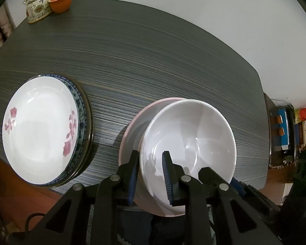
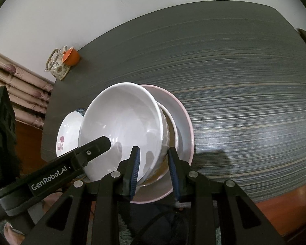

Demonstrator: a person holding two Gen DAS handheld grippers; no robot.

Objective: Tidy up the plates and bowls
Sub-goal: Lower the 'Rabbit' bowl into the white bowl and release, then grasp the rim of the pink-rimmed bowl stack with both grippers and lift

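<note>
Black claw arms with blue ribbed pads fill the bottom of both views. From the left wrist, the left claw (image 1: pixel 150 176) is seen nearly closed on the near rim of a white bowl (image 1: pixel 193 134), one pad outside the wall and one inside. From the right wrist, the right claw (image 2: pixel 154 170) is likewise narrowed on the opposite side of the same bowl's rim, one pad inside and one outside, so the bowl appears to be held by both claws at once. The bowl is tilted and sits over a pink plate (image 1: pixel 132 130) near the front edge of the dark striped desk (image 1: pixel 153 61); beneath it, in the right view, the rim of a second bowl (image 2: pixel 169 122) can be made out, so nesting seems to be under way, though whether the white bowl is fully seated cannot be told. To the left on the desk, a stack of plates (image 1: pixel 85 122) is already gathered, topped by a white plate with pink flowers (image 1: pixel 40 128) over blue-patterned ones. At the far corner a patterned teapot (image 1: pixel 37 4) and an orange cup (image 1: pixel 61 2) stand together, apart from the work. By this showing the plates look sorted; what is judged to remain is settling the bowl and perhaps moving the pink plate to the stack.
</note>
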